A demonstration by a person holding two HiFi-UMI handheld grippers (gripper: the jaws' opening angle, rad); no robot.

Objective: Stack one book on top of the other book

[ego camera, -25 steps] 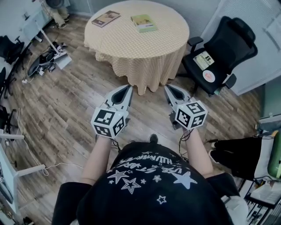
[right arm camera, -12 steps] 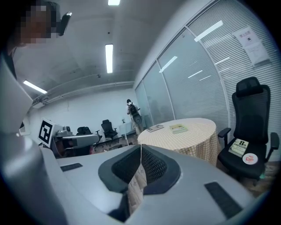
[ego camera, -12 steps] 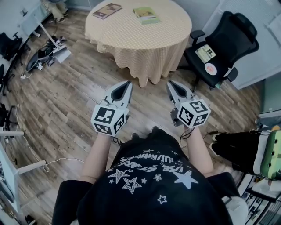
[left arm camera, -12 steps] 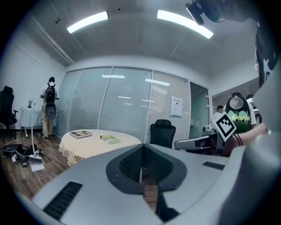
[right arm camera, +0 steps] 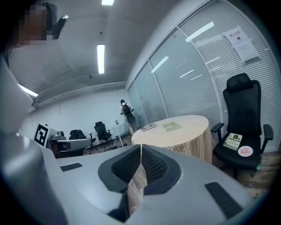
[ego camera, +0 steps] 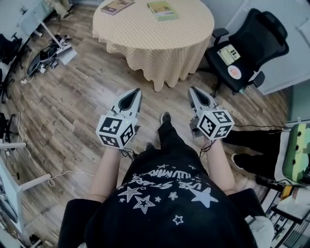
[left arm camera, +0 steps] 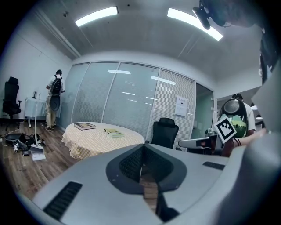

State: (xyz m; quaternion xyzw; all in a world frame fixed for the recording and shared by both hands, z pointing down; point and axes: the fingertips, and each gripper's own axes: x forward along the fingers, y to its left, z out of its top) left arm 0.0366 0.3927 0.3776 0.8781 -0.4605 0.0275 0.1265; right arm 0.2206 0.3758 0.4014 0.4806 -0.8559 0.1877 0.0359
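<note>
Two books lie apart on the round table with a checked yellow cloth (ego camera: 160, 43): a brown book (ego camera: 116, 5) (left arm camera: 85, 126) (right arm camera: 149, 127) on the left and a green book (ego camera: 162, 9) (left arm camera: 113, 132) (right arm camera: 171, 126) to its right. My left gripper (ego camera: 137, 91) (left arm camera: 142, 147) and right gripper (ego camera: 192, 89) (right arm camera: 140, 147) are held side by side over the wooden floor, well short of the table. Both point toward it. Each has its jaws shut with nothing between them.
A black office chair (ego camera: 247, 53) (right arm camera: 239, 127) with a booklet on its seat stands right of the table. Cables and gear (ego camera: 48, 53) lie on the floor at left. A person (left arm camera: 55, 103) stands far off by the glass wall.
The table and books have slid toward the top edge of the head view. A leg and shoe now show between the grippers. The left gripper has dropped slightly.
</note>
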